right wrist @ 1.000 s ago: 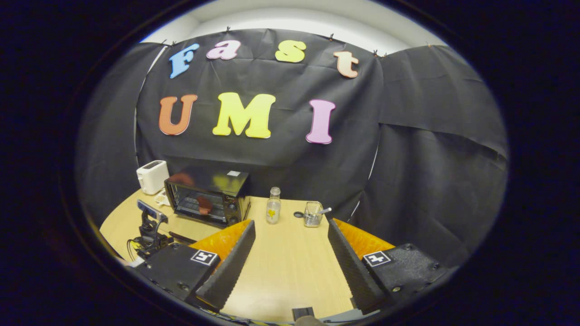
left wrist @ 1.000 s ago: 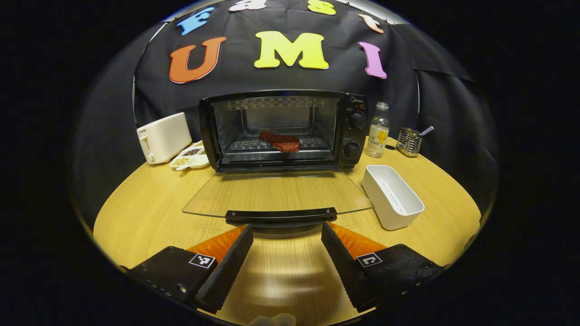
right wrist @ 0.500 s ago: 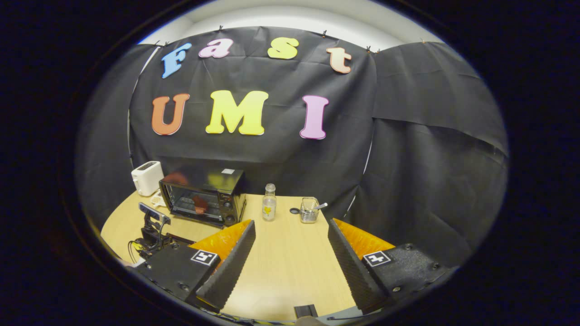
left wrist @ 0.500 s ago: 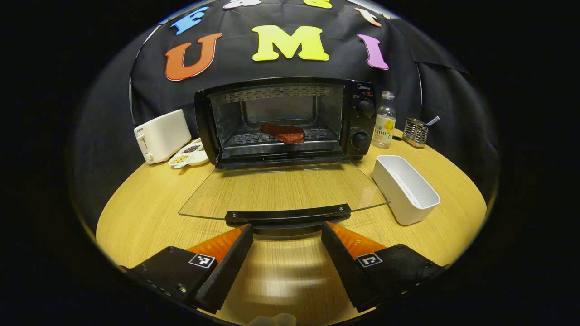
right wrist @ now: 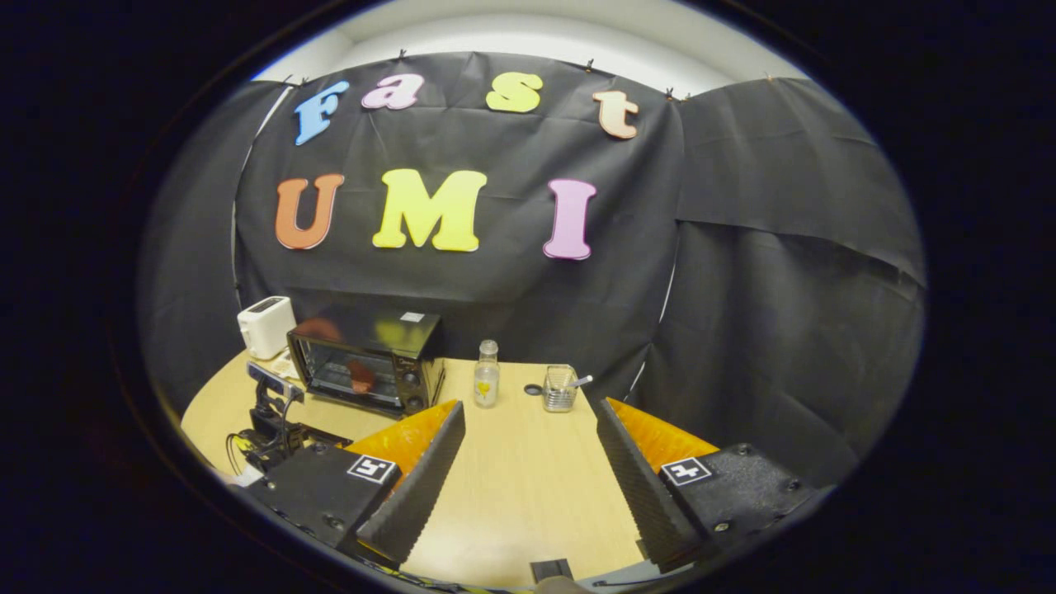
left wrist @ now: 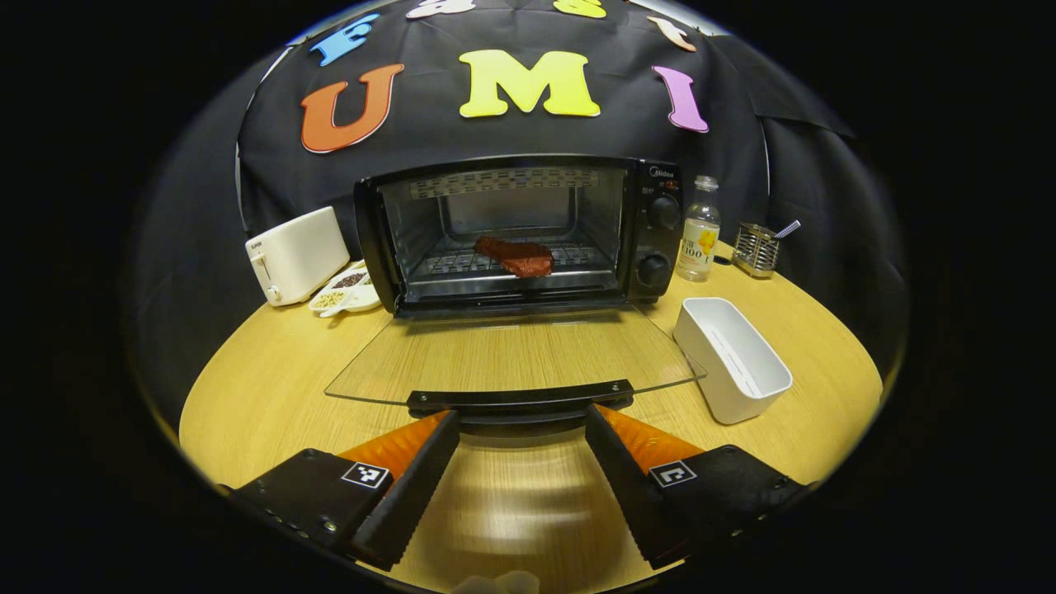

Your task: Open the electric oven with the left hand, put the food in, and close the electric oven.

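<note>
Left gripper (left wrist: 521, 462): you are holding it low at the bottom centre of the left gripper view, its jaws spread wide and gripping nothing, their tips just short of the door handle.
Oven: the black electric oven (left wrist: 520, 231) with two round knobs on its right panel is sitting at the middle of the left gripper view, on the round wooden desk (left wrist: 256, 388).
Oven door: the clear glass door (left wrist: 511, 355) is lying folded down flat toward you, and its black bar handle (left wrist: 520, 398) is sitting just above the gap between your jaws.
Food: the flat reddish-brown slab of food (left wrist: 516, 256) is resting on the wire rack inside the oven, near the centre of the cavity.
Right gripper (right wrist: 528, 470): you are holding it at the bottom centre of the right gripper view, jaws wide apart and empty, above bare desk and well apart from the oven, which is showing at the left middle of that view.
Left of the oven: a white toaster (left wrist: 295, 254) and a small white divided dish of seeds (left wrist: 345, 289) are sitting at the left middle of the left gripper view.
Right of the oven: a clear bottle with a yellow label (left wrist: 698, 229) and a wire mesh holder (left wrist: 756, 247) are standing by the wall cloth; a white rectangular tub (left wrist: 733, 361) is lying empty just beside the right corner of the glass door.
</note>
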{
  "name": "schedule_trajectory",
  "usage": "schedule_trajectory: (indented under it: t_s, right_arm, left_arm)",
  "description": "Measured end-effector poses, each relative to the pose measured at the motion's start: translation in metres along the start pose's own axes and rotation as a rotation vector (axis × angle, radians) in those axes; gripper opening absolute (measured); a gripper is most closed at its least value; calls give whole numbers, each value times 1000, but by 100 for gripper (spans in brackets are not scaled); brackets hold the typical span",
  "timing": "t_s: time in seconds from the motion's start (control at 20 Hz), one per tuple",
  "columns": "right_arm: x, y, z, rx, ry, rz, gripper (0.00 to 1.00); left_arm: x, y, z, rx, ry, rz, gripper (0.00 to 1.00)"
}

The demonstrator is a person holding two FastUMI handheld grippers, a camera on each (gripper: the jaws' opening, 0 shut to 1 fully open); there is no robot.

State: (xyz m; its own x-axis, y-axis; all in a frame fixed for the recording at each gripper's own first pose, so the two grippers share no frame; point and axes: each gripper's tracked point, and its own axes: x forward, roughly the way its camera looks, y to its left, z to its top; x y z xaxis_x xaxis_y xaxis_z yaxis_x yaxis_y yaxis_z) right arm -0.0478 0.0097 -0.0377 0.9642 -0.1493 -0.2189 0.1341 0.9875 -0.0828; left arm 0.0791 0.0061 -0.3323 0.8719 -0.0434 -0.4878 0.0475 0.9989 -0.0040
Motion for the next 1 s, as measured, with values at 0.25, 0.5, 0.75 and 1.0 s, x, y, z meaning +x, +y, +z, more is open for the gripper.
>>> schedule_trajectory:
  t_s: [0.25,0.5,0.75,1.0]
  right_arm:
    - [1,-4,-3,29,-1,4,100]
    - [0,-9,-5,53,-3,4,100]
    - [0,-13,-2,81,-18,1,100]
    - [-4,-25,-1,116,-26,-11,100]
  left_arm:
    - [-7,2,26,6,-38,3,98]
    - [-11,4,51,17,-67,4,98]
    - [-12,5,90,43,-124,12,99]
    - [-5,7,126,49,-169,11,99]
